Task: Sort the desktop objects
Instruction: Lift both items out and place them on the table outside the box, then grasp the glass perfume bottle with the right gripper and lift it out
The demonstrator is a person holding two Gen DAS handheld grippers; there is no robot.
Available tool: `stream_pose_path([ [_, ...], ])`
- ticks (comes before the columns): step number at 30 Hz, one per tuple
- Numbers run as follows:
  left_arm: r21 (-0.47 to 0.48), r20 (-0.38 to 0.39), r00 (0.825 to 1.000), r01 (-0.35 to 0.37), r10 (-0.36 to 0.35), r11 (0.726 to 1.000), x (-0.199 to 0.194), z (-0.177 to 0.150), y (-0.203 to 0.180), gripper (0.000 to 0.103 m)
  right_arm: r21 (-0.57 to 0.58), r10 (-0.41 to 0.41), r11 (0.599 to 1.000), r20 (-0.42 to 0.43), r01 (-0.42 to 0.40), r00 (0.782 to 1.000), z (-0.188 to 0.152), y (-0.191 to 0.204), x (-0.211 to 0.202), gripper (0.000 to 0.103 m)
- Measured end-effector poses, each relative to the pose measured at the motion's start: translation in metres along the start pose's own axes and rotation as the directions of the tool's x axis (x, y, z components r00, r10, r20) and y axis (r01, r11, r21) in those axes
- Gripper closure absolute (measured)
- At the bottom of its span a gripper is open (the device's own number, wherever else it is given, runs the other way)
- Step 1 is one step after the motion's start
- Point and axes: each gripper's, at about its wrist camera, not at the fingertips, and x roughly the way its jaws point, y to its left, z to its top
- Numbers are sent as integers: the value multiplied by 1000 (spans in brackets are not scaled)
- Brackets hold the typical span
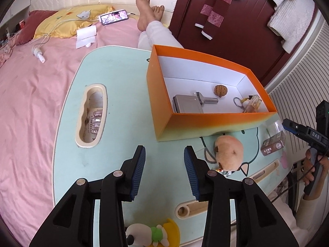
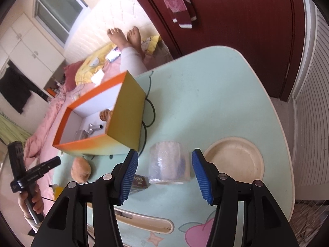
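While both tongs hang over the mint lap table (image 1: 115, 72), nothing is gripped.
Left gripper (image 1: 164, 170): jaws wide apart, empty, above bare tabletop, short of the orange box.
Right gripper (image 2: 164, 175): jaws wide apart, empty; clear tape roll sits ahead between the finger lines, not touched.
Snoopy plush (image 1: 148, 234): at near table edge, under the left gripper, lying on a yellow piece.
Peach plush (image 1: 229, 152): on table, just right of left gripper, near the box's front wall.
Tape roll (image 2: 168, 165): upright on table, between brown carton and round recess.
Brown carton (image 2: 139, 182): small, touching or just beside tape roll, partly hidden by the right gripper's left finger.
Round recess (image 2: 234, 162): cream dish shape in tabletop, right of tape.
Orange box (image 1: 205, 127): open, on table; holds silver metal tool (image 1: 189, 105), walnut-like ball (image 1: 220, 90), key ring with yellow tag (image 1: 249, 104).
Slot recess (image 1: 92, 115): left side of table, blister packs inside.
Far: pink bed (image 1: 30, 103), phone (image 1: 114, 16), bare feet (image 1: 148, 10).
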Motion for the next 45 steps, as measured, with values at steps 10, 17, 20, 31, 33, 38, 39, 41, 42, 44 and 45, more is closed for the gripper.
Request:
stream_pose_path([
  [10,37,19,999,33,-33,999,-4,12,-25,62,-184,73,979,-95,-90,993,46,89,13,49],
  [17,36,30,998,53,-54,998,-9,10,-26,62,-208,-72,978,-346,-1,935,69,126,72,49],
  [20,35,44,997,61,-62,998,-13,10,-25,62,-188,-112,982,-430,32,896,70,128,96,49],
  [31,38,38,994,103,-105,994,-15,9,-26,62,-228,-278,954,-447,193,850,83,141,156,63],
  [33,35,43,994,98,-99,995,-15,9,-25,62,-266,-313,941,-446,209,839,83,145,160,63],
  [38,34,51,994,93,-95,995,-18,10,-26,62,-369,-352,909,-431,194,831,72,159,167,63],
  [39,35,54,994,92,-94,995,-19,10,-26,62,-381,-356,905,-442,186,824,69,159,172,65],
  [41,38,62,994,90,-92,995,-22,12,-27,62,-378,-349,909,-456,177,819,67,156,177,67],
  [42,40,67,994,87,-90,995,-24,14,-27,62,-371,-345,912,-458,176,819,69,154,178,72],
  [44,47,78,994,76,-80,996,-29,21,-29,62,-347,-324,923,-456,169,829,74,148,175,86],
  [45,54,85,994,69,-73,996,-32,25,-31,62,-326,-301,932,-453,159,839,77,144,172,86],
])
